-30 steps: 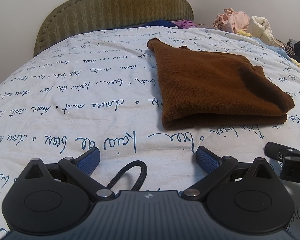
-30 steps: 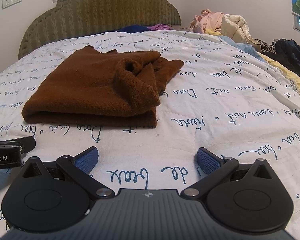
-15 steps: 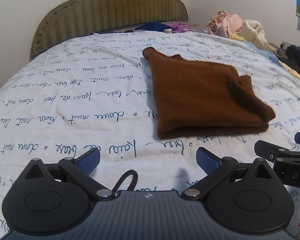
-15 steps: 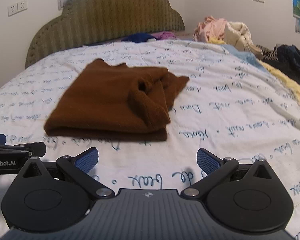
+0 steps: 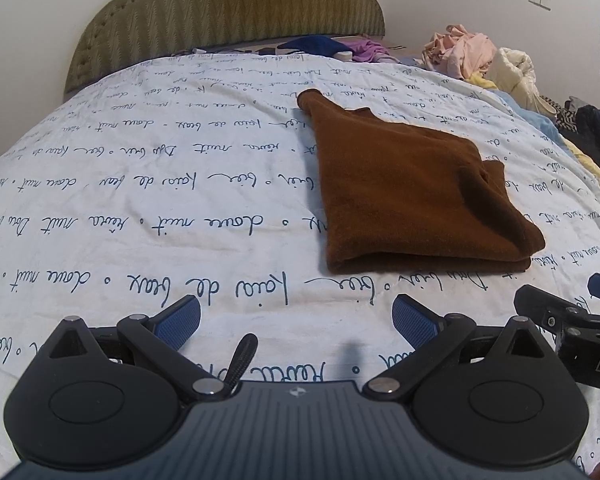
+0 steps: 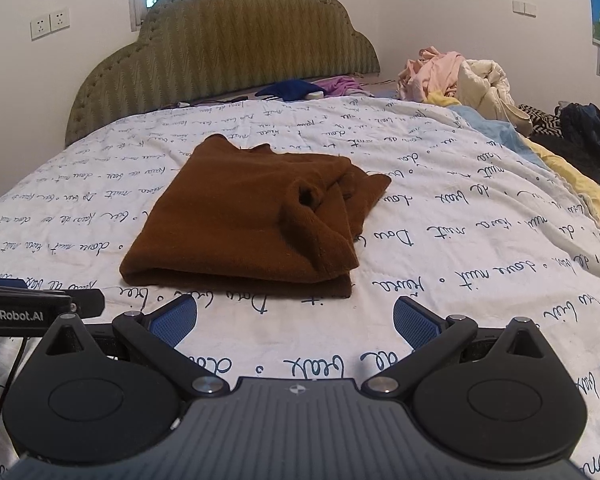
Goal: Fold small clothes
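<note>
A folded brown knit garment [image 5: 412,196] lies on the bed; in the right wrist view [image 6: 256,220] it shows with a rolled sleeve end on its right side. My left gripper [image 5: 296,320] is open and empty, above the quilt in front of the garment and to its left. My right gripper [image 6: 296,318] is open and empty, just short of the garment's near edge. The right gripper also shows at the right edge of the left wrist view [image 5: 572,320]. The left gripper shows at the left edge of the right wrist view [image 6: 32,304].
The bed has a white quilt [image 5: 140,208] with blue script and a green headboard [image 6: 228,48]. A pile of pink and cream clothes [image 6: 456,76] and dark clothes [image 6: 588,128] lie at the right. Blue and purple items [image 6: 300,88] lie by the headboard.
Both grippers have pulled back and risen from the garment, which now looks smaller and farther. The garment has not moved. Both stay open.
</note>
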Tool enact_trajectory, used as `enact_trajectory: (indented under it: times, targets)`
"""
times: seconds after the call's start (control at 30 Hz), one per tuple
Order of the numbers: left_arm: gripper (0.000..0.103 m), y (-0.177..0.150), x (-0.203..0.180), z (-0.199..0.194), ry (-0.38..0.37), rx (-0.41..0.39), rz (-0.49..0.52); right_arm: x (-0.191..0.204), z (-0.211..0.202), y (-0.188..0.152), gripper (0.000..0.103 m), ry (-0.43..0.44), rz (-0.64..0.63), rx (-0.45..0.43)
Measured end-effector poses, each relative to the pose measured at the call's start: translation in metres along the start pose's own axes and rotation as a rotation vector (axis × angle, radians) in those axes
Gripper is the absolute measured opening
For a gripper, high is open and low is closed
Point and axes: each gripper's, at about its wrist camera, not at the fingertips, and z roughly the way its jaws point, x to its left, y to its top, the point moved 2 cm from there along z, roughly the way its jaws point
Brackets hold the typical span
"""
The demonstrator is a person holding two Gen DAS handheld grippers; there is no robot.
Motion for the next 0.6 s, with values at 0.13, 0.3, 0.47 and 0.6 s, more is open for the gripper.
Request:
enact_trajectory:
  times: [0.13,0.3,0.47,0.6]
  targets:
    - [0.103,0.0002,0.0009,0.0007,0.01,0.004,-0.002,-0.0024,0.0005,-0.0014,0.103,-0.001,0.009,0.002]
    - [0.103,0.0001,0.0021,0.0015,0.023,0.004,-0.006,-0.0028,0.0013,-0.0027,0.103,0.001,0.012,0.008]
    - [0.103,0.0003,0.0009,-0.0014,0.04,-0.02,0.0,-0.0022,0.0019,-0.0041,0.103,0.006,0.013,0.011]
    - [0.103,0.001,0.0024,-0.0007,0.03,-0.014,-0.004,-0.0032,0.004,-0.0049,0.103,0.001,0.014,0.014]
